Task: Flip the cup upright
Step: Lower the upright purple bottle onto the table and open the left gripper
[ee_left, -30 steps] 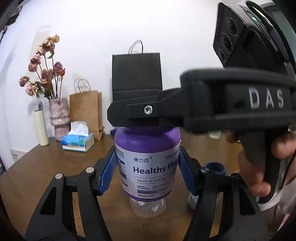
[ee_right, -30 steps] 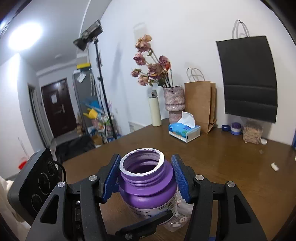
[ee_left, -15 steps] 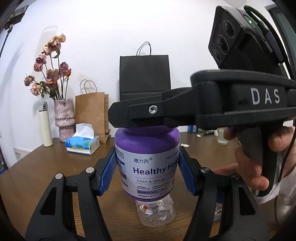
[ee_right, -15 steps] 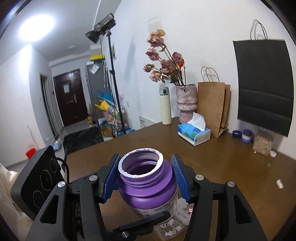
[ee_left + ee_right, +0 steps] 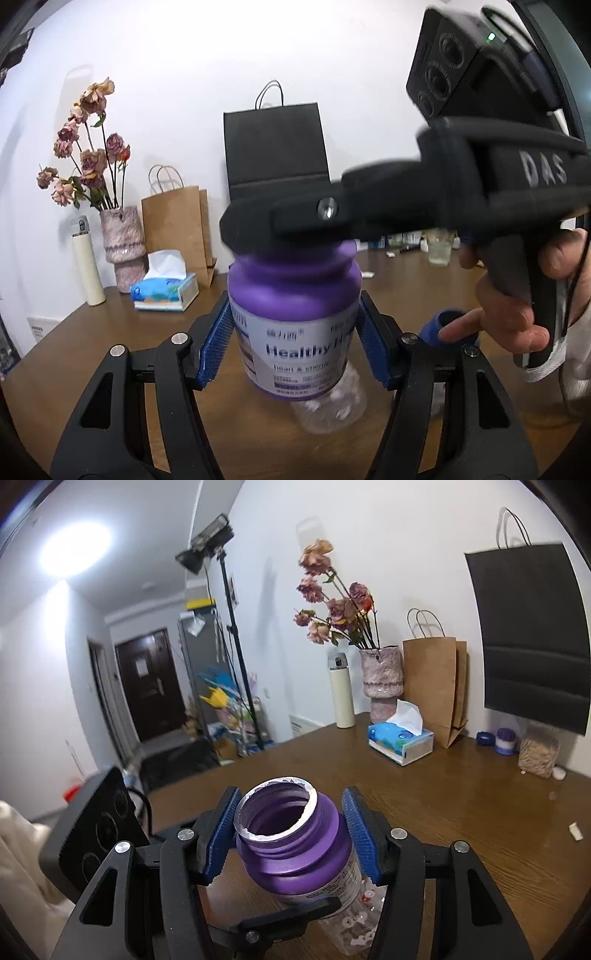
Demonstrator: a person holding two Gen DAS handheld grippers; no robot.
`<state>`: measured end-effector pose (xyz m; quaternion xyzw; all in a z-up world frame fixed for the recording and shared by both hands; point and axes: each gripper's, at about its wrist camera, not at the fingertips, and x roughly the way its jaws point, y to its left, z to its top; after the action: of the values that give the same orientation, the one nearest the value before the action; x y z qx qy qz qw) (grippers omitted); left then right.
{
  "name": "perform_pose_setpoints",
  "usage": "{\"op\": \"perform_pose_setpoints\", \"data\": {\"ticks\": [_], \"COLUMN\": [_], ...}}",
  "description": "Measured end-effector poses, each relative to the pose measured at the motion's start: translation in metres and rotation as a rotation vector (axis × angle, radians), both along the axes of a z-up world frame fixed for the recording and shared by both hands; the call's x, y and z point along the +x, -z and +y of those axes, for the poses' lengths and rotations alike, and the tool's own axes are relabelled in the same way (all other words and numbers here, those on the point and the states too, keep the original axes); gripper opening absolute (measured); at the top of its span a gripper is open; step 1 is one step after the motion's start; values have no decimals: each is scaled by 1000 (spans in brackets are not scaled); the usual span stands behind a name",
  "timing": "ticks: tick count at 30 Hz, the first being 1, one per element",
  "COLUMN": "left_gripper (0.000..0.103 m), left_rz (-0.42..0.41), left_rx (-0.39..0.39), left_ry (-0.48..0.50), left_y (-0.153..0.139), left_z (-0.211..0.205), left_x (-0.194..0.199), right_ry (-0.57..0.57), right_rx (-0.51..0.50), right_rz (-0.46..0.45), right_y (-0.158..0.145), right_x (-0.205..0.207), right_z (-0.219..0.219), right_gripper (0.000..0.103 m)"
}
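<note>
A purple supplement bottle (image 5: 295, 314) (image 5: 295, 864) with a white label is held a little above the wooden table (image 5: 461, 812), open mouth up and slightly tilted. My left gripper (image 5: 295, 343) is shut on its labelled body, blue pads against both sides. My right gripper (image 5: 291, 834) is shut on its neck and shoulder. In the left wrist view one of its fingers (image 5: 295, 221) crosses in front of the bottle's neck, blurred. A person's hand (image 5: 509, 321) holds that gripper's handle. Under the bottle lies a clear plastic bottle (image 5: 332, 410) (image 5: 354, 923).
A blue cap (image 5: 443, 325) sits on the table by the hand. At the back stand a white flask (image 5: 86, 266), a vase of dried roses (image 5: 122, 243), a tissue box (image 5: 164, 291), a brown paper bag (image 5: 177, 229) and a black bag (image 5: 275, 147). Small jars (image 5: 504, 740) stand at the far right.
The purple bottle has tipped slightly between the two sets of pads. The right gripper has shifted right in the left wrist view. The blue cap shows again.
</note>
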<state>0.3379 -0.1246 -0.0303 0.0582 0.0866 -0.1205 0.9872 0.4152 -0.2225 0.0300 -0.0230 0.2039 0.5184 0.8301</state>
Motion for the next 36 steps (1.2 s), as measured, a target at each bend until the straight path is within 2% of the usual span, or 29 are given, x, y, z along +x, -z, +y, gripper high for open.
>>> {"op": "perform_pose_setpoints", "data": {"ticks": [2,3,5,7,10,15,17,19,21,24,26,29,31,33,35,36], "left_gripper": [64,68,68,68,60,60,63,76,78,85,85,88,94,97,98,99], "left_rz": [22,46,89,129,197,306,371,448,501,523,525,518,512,499,473,462], "left_rx": [4,0,-28,-23,-16,9,38,31,7,-14,-5,6,8,5,6,9], "left_ry": [5,7,28,23,52,49,35,36,44,33,24,9,-12,-30,-48,-56], "left_y": [1,2,4,8,15,24,30,36,41,43,44,44,44,42,40,39], "left_z": [9,15,27,35,46,55,57,62,70,80,83,86,88,90,91,91], "left_x": [-2,-2,-4,-4,-3,13,21,29,32,29,26,24,24,22,18,16], "right_ry": [13,36,65,75,78,73,101,128,151,201,218,239,254,268,274,270], "right_rx": [-49,-97,-153,-153,-177,-166,-191,-229,-218,-191,-185,-198,-217,-231,-236,-229], "right_rz": [-29,-89,-173,-189,-152,-66,-54,-40,-25,42,64,70,62,63,77,82], "right_y": [4,8,14,23,44,60,65,72,74,76,76,76,75,74,71,70], "right_x": [-11,-25,-45,-54,-53,-37,-30,-24,-18,-6,-2,-3,-5,-6,-8,-10], "right_z": [13,25,42,53,67,79,84,89,88,84,83,84,84,84,84,83], "right_gripper": [55,55,55,55,55,55,55,55,55,55,55,58,59,65,78,79]}}
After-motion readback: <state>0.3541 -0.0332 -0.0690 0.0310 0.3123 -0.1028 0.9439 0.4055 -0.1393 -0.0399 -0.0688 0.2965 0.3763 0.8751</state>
